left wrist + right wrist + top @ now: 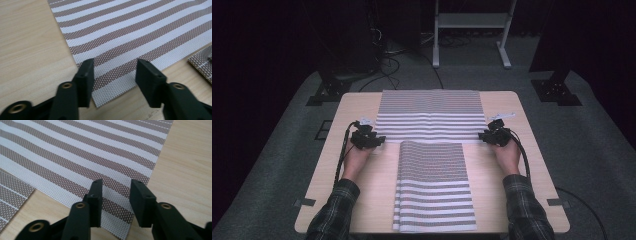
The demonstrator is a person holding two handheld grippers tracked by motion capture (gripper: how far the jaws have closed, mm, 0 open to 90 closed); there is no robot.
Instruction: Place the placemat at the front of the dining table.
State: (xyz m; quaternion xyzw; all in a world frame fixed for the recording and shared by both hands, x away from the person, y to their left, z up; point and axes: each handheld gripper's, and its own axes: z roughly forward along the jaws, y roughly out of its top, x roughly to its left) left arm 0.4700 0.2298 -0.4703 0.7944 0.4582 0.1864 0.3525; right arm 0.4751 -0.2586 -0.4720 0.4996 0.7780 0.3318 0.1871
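A brown-and-white striped woven mat [429, 115] lies flat across the far half of the wooden table [357, 107]. A second striped mat [433, 185] lies lengthwise at the front middle. My left gripper [379, 141] rests at the far mat's near left corner. In the left gripper view that corner [130, 30] lies under the open left gripper [115, 67], whose pads stand apart from it. My right gripper [484, 136] sits at the near right corner. In the right gripper view the mat [75, 150] lies beneath the open right gripper [115, 186], with nothing pinched.
Bare wood flanks both mats, and the table edges run close outside each hand. The second mat's corner shows at the side [202, 65] [10, 192]. On the floor behind stand a white frame [469, 30], black stand bases [327, 92] [557, 90] and cables [387, 62].
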